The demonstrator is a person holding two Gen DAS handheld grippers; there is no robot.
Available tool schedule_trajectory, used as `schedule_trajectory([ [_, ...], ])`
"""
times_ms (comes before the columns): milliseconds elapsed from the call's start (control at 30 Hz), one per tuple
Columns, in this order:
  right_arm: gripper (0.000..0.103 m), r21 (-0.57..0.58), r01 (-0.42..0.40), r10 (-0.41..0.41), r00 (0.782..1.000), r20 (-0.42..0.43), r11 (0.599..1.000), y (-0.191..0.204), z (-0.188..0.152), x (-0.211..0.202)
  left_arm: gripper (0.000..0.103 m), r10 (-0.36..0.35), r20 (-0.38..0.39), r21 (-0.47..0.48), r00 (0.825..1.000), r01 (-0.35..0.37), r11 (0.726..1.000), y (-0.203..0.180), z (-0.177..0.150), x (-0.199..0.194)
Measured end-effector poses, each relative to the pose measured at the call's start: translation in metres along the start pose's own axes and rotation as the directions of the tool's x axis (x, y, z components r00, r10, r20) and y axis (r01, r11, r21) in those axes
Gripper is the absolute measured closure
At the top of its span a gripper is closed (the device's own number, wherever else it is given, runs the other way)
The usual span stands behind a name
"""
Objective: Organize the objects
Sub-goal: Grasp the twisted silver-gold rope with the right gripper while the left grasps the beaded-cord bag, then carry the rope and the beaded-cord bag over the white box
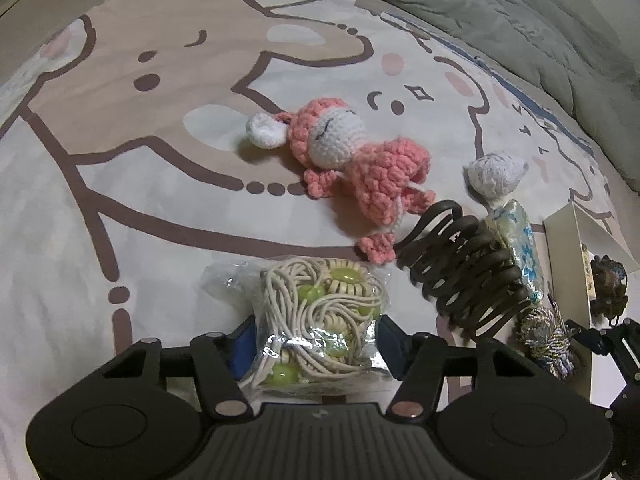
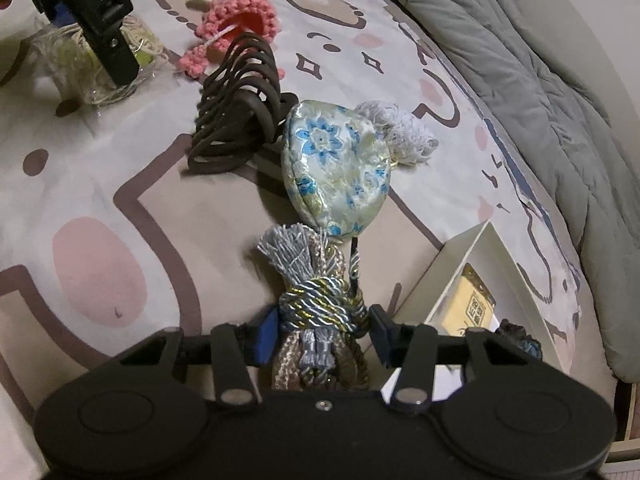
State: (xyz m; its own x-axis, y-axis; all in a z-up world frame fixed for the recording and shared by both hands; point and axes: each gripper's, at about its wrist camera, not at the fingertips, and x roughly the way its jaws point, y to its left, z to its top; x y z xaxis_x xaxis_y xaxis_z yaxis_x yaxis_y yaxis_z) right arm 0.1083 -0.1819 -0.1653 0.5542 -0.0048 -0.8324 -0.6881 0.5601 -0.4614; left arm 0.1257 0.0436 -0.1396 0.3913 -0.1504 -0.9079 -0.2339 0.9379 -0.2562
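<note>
My left gripper (image 1: pixel 316 340) is closed around a clear bag of cream cord and green beads (image 1: pixel 316 320) lying on the bed. My right gripper (image 2: pixel 322 332) is closed around the knotted silver-blue tassel cord (image 2: pixel 320 300) of a floral brocade sachet (image 2: pixel 336 172). A pink crochet doll (image 1: pixel 352 160) lies beyond the bag; it also shows in the right wrist view (image 2: pixel 236 12). A dark brown hair claw clip (image 1: pixel 468 276) lies beside the sachet (image 1: pixel 520 252) and shows in the right wrist view (image 2: pixel 240 108). A white crochet pouch (image 1: pixel 496 174) lies behind the sachet.
A cream open box (image 2: pixel 480 280) with a yellow packet inside sits at the right, next to my right gripper. A grey quilt (image 2: pixel 540 60) is bunched along the far right. The cartoon-print bedsheet (image 1: pixel 160 160) stretches to the left.
</note>
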Motion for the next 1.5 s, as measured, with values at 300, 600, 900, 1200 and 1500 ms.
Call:
schedule_trajectory([
  [300,0.054,0.16,-0.065,0.058,0.997,0.05,0.985,-0.02,0.005,-0.025,0.046,0.011,0.061,-0.017,0.998,-0.01,1.0,0.007,0.006,-0.022],
  [600,0.054,0.346,-0.13,0.08,0.985,0.153,0.929,-0.048,0.007,-0.057,0.046,0.006,0.176,0.039,0.984,-0.013,0.999,-0.002,0.012,-0.056],
  [900,0.054,0.491,-0.18,0.058,0.966,0.254,0.852,-0.071,0.004,-0.086,0.046,-0.047,0.287,0.147,0.957,0.005,0.989,-0.027,0.016,-0.089],
  [1200,0.054,0.634,-0.231,0.018,0.946,0.324,0.738,-0.097,-0.005,-0.11,0.046,-0.099,0.361,0.26,0.927,0.002,0.966,-0.056,0.013,-0.112],
  [1500,0.054,0.682,-0.254,-0.02,0.93,0.366,0.686,-0.107,-0.012,-0.126,0.046,-0.15,0.375,0.328,0.915,0.02,0.944,-0.079,0.008,-0.123],
])
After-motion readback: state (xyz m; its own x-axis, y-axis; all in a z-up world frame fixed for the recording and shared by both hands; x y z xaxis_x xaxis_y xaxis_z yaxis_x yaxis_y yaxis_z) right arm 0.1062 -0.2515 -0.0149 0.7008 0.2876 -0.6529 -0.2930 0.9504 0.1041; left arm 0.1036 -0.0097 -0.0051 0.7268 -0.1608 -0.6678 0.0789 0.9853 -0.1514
